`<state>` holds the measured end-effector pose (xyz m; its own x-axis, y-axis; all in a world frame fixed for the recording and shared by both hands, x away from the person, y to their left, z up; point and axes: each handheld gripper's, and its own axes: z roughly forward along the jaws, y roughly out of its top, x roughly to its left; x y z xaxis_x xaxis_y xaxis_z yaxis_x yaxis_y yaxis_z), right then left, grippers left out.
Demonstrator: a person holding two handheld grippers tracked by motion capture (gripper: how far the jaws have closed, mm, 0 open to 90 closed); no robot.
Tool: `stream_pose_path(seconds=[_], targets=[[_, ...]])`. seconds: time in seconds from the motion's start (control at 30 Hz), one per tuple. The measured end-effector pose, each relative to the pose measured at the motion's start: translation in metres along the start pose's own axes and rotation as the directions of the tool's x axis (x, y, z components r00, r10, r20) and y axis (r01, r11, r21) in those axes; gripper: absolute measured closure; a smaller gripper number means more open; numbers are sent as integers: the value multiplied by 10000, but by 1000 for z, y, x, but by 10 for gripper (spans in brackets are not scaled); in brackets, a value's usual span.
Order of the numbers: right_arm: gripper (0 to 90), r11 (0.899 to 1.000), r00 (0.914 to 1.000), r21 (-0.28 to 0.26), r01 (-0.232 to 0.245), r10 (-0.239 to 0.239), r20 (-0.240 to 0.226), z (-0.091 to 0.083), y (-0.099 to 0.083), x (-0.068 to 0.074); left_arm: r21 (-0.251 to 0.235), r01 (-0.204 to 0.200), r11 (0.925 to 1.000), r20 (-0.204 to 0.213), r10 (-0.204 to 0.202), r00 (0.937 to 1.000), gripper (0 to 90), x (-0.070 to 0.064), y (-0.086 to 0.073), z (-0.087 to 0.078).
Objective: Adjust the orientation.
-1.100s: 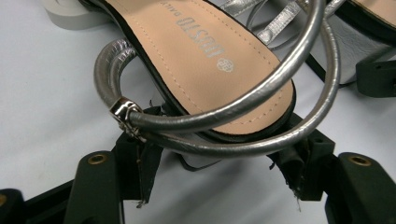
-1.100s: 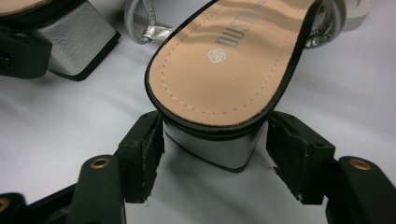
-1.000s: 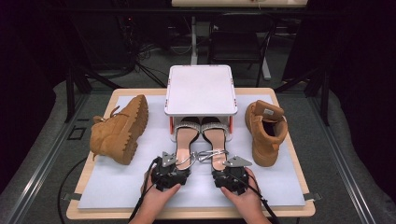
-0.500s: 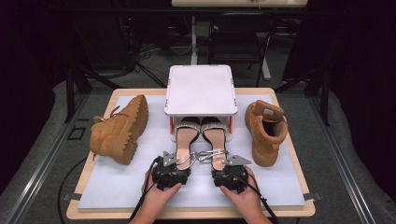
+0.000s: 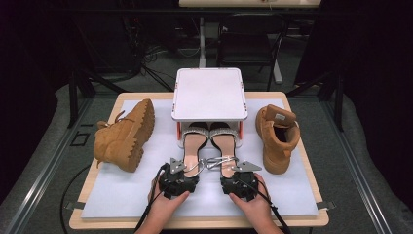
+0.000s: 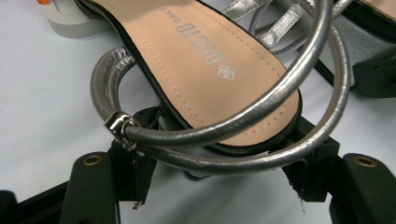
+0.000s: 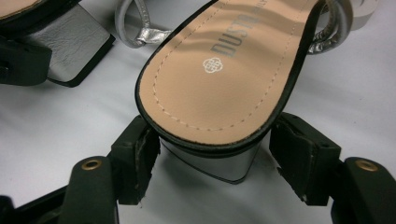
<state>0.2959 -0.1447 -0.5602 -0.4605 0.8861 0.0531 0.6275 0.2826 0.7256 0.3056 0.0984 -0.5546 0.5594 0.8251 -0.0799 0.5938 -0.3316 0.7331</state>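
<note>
A pair of silver-strapped sandals lies heels toward me, toes tucked under a white shelf (image 5: 208, 92). My left gripper (image 5: 187, 168) (image 6: 224, 163) has its jaws closed against the heel of the left sandal (image 5: 194, 144) (image 6: 210, 70), whose silver ankle strap (image 6: 224, 135) loops over the heel and hides the contact. My right gripper (image 5: 229, 168) (image 7: 215, 163) holds the silver block heel of the right sandal (image 5: 225, 144) (image 7: 219, 79), with both pads against its sides. Both sandals rest on the pale mat (image 5: 122, 195).
A tan boot (image 5: 124, 136) lies on its side left of the shelf. Its mate (image 5: 277, 136) stands upright to the right, close to my right hand. The wooden table edge (image 5: 195, 222) runs just behind my hands. Chairs and cables stand on the dark floor beyond.
</note>
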Motion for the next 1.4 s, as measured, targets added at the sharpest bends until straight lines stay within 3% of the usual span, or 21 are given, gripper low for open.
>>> stream_pose_path(seconds=[0.37, 0.63, 0.97, 1.4], targets=[[336, 9999, 9998, 107, -13, 15, -195, -3, 5, -4, 155, 81, 9998, 164, -83, 9998, 351, 3, 6, -2], [337, 9997, 9990, 85, -213, 217, -396, -4, 17, -6, 90, 466, 9989, 321, -469, 9984, 352, 7, 16, -3], [337, 9979, 9982, 574, -296, 325, -503, 0, 26, -10, 288, 770, 9966, 483, -783, 9958, 352, 14, 25, 2], [337, 9973, 9970, 458, -571, 593, -498, 11, 39, -17, 292, 715, 9970, 440, -727, 9964, 353, 25, 41, 11]])
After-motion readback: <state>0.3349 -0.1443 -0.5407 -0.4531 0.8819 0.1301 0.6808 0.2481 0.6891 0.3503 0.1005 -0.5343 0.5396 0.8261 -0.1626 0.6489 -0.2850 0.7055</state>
